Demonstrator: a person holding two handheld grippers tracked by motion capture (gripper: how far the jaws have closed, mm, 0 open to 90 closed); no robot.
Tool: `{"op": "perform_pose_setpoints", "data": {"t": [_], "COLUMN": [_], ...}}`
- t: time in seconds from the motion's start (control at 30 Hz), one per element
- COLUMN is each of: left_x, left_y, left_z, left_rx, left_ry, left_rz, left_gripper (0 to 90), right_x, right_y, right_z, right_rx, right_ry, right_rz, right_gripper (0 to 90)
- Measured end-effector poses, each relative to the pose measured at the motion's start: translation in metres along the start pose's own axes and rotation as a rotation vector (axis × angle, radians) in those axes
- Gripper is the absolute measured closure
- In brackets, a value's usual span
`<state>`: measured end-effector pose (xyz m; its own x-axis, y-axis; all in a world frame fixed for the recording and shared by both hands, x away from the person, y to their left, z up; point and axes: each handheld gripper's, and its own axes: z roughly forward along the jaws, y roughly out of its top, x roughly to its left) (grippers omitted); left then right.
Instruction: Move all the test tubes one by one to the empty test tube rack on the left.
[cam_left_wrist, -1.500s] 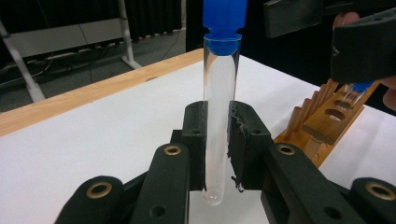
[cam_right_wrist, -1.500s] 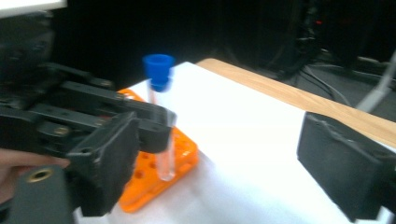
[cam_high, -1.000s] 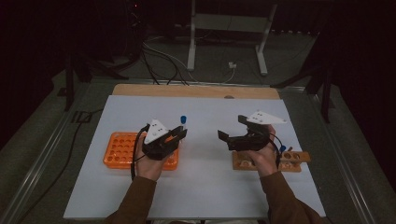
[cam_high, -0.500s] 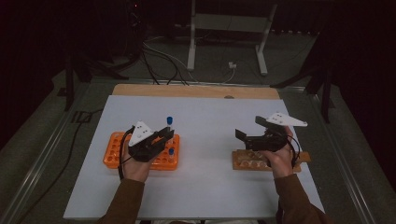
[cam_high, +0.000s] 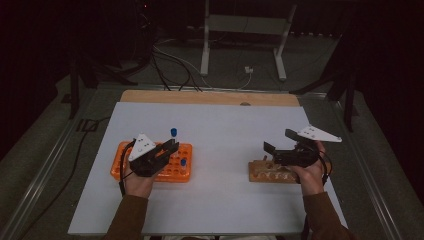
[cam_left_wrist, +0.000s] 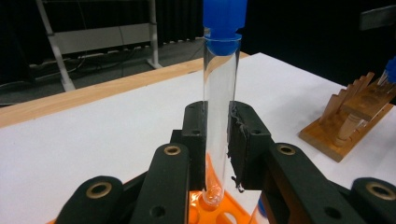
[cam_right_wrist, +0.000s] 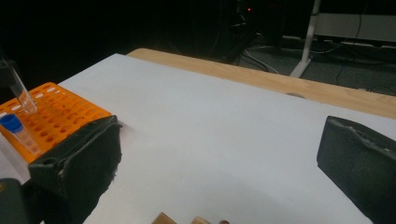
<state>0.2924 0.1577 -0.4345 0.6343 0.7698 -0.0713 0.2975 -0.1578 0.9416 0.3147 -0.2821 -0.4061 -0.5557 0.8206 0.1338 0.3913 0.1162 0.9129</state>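
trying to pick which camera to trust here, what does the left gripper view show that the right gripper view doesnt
Left gripper view alone: the left gripper shut on a clear glass test tube with a blue cap, its bottom just above the rack, and a stepped wooden stand at the right.

Right gripper view alone: the right gripper wide open with nothing between its black pads, and a short blue-capped tube standing in the rack.

Both: the white tabletop, its wooden far edge, and the orange plastic tube rack.
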Motion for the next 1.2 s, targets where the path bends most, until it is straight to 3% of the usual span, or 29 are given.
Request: {"op": "perform_pose_setpoints", "data": {"t": [0.47, 1.2], "left_x": [0.002, -0.001], "left_y": [-0.015, -0.031], "left_z": [-0.007, -0.009], "left_rx": [0.017, 0.017], "left_ry": [-0.002, -0.026], "left_rz": [-0.013, -0.017], "left_gripper": [78.1, 78.0], "right_x": [-0.015, -0.025], "right_y": [-0.009, -0.016], "right_z": [-0.020, -0.032], "right_rx": [-0.016, -0.042], "right_ry": [-0.031, -0.043], "right_rz": [0.028, 0.064], "right_gripper": [0.0, 0.0]}}
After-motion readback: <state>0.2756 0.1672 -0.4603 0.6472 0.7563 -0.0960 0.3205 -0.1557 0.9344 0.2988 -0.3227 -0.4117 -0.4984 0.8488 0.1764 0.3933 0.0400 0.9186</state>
